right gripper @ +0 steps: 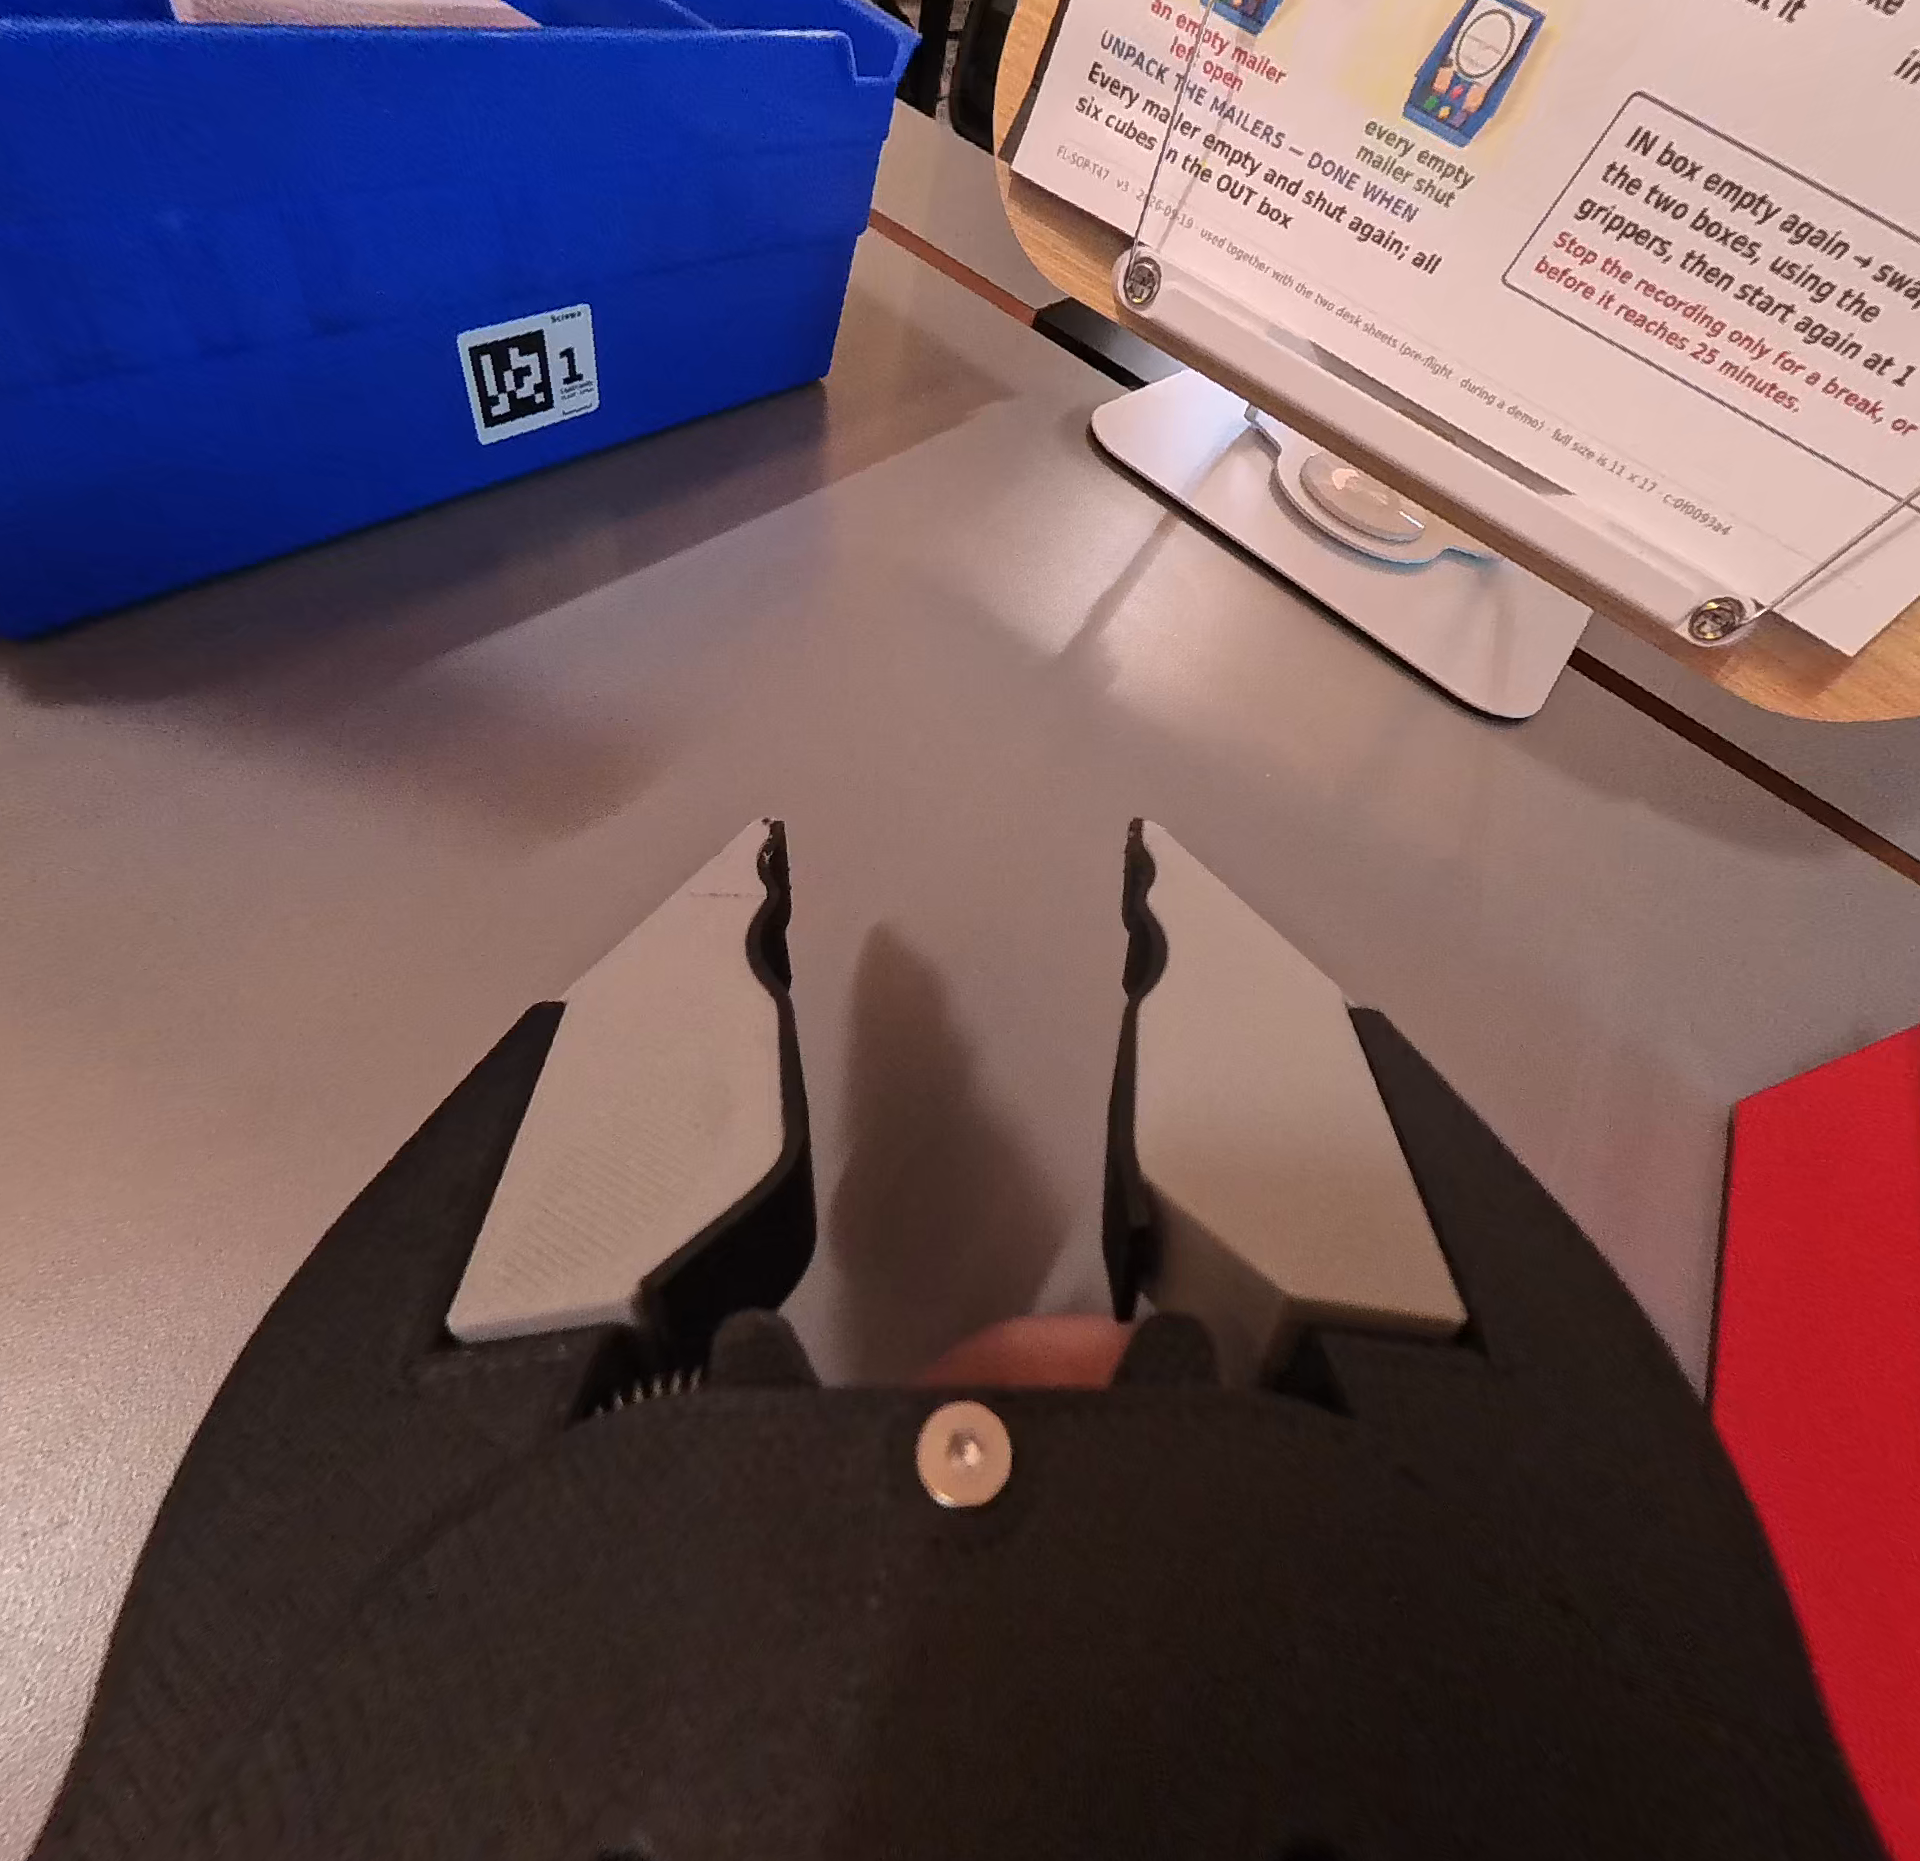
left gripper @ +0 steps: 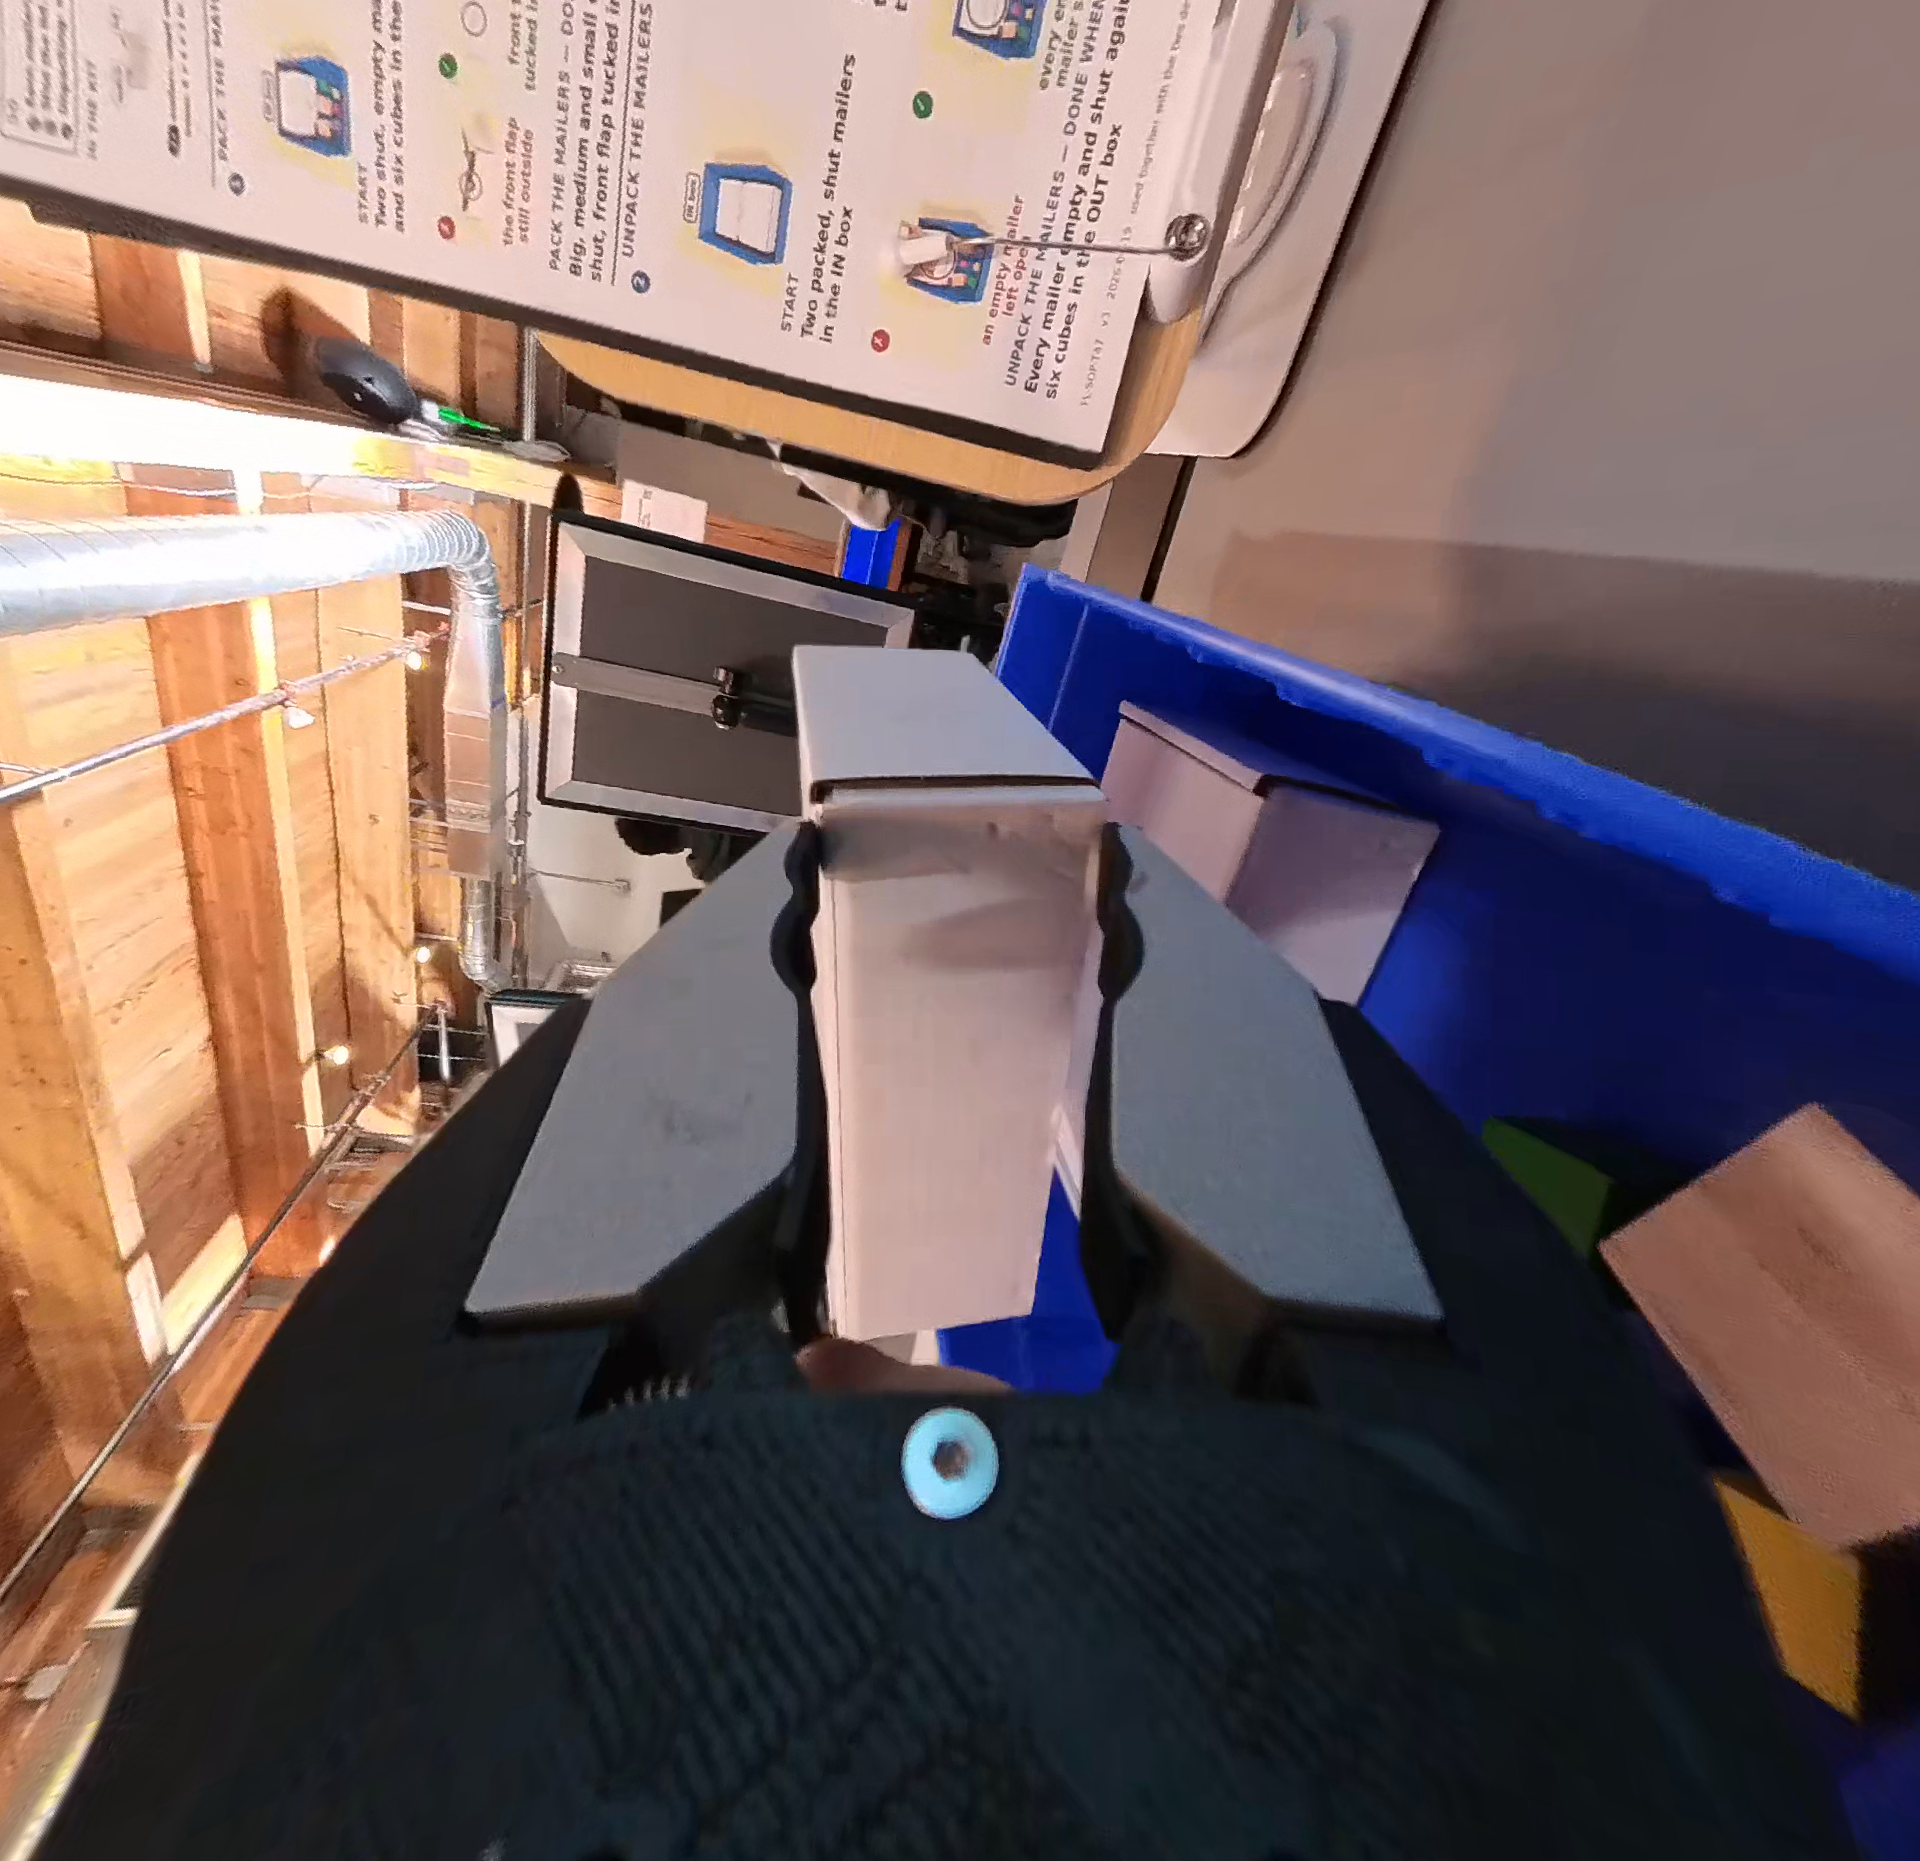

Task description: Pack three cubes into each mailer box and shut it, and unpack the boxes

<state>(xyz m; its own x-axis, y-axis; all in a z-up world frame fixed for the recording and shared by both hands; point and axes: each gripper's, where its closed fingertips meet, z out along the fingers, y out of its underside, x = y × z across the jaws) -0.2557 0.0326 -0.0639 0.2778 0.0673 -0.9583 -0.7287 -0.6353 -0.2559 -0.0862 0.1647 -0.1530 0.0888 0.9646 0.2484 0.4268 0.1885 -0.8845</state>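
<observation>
Your left gripper (left gripper: pixel 961 855) is clamped on a white mailer box (left gripper: pixel 940 980), held on edge between both fingers and lifted above the blue bin (left gripper: pixel 1558 938). The grip sits near one narrow end, so the box could pivot or slip if you swing it fast; its lid looks shut, though the seam at 12 o'clock is hard to read. A second white mailer box (left gripper: pixel 1268 855) leans inside the bin at 2 o'clock, close enough to catch as you clear the rim. Down at 4 o'clock lie a wooden cube (left gripper: pixel 1787 1323), a yellow cube (left gripper: pixel 1797 1593) and a green cube (left gripper: pixel 1538 1177).

Your right gripper (right gripper: pixel 956 845) hangs empty with its jaws apart over the grey surface (right gripper: pixel 935 616). The bin is at 10 o'clock, an instruction sheet (right gripper: pixel 1507 201) on its stand at 1 o'clock, and a red mat (right gripper: pixel 1829 1396) at 3 o'clock.
</observation>
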